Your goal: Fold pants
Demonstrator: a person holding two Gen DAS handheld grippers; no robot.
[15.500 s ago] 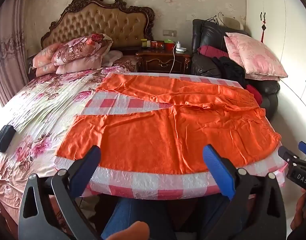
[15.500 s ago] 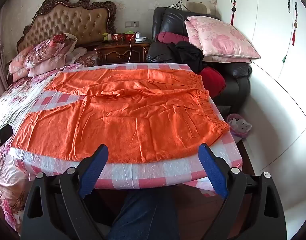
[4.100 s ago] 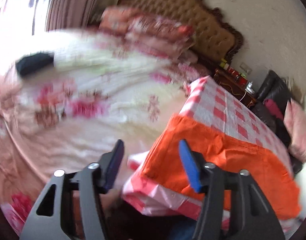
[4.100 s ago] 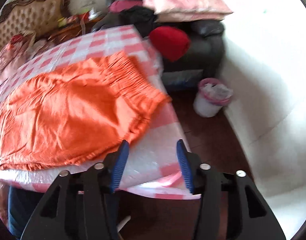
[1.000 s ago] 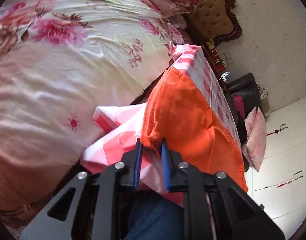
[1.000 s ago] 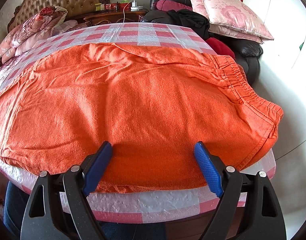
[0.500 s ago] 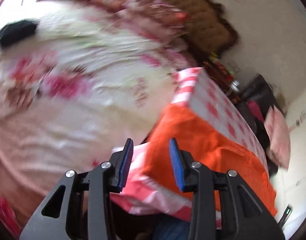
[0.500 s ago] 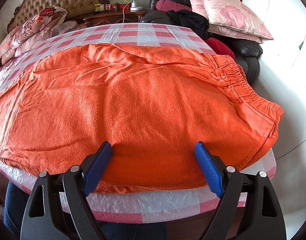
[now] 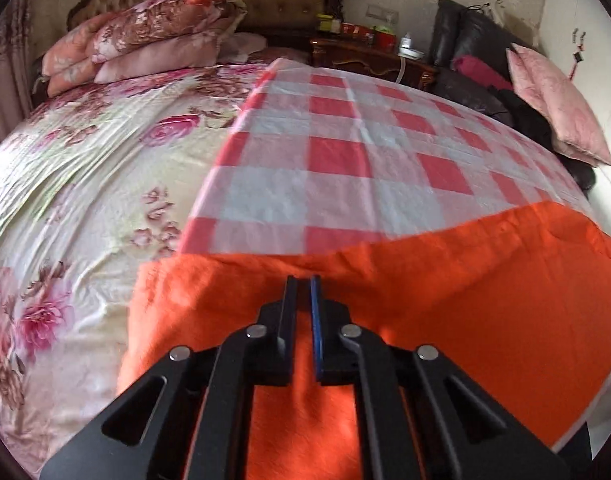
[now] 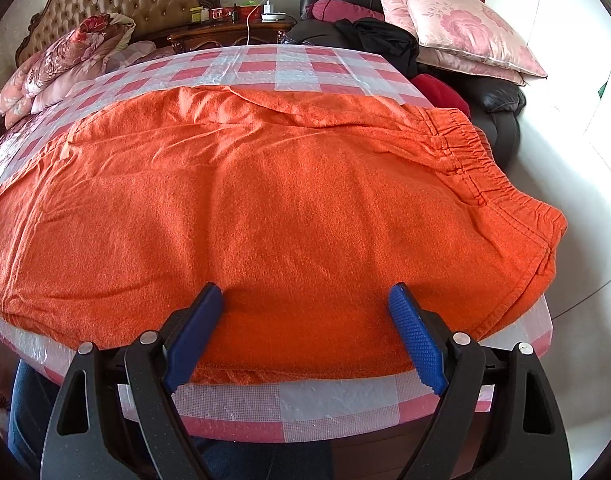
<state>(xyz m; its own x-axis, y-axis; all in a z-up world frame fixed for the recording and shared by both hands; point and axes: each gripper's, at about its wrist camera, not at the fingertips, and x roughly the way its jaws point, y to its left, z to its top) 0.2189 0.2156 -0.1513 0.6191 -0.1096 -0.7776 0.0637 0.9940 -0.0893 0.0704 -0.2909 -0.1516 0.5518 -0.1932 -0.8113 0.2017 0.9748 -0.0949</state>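
Observation:
Orange pants (image 10: 265, 200) lie folded lengthwise on a red-and-white checked table cloth (image 10: 297, 64), elastic waistband (image 10: 477, 168) at the right. My right gripper (image 10: 305, 304) is open, its blue pads (image 10: 413, 336) resting at the pants' near edge. In the left wrist view my left gripper (image 9: 303, 280) is shut on the orange pants (image 9: 445, 280) near their leg-end edge, the fabric draped under and around the fingers.
A floral bed (image 9: 85, 160) with stacked pillows (image 9: 145, 40) lies left of the checked table (image 9: 345, 152). A black leather chair with pink cushions (image 10: 457, 32) and a dark nightstand (image 10: 225, 32) stand behind. My blue-jeaned legs (image 10: 25, 420) are below the table's near edge.
My left gripper has swung from the table's left corner toward the table top and closed on the pants' leg end. The right gripper has stayed still and open.

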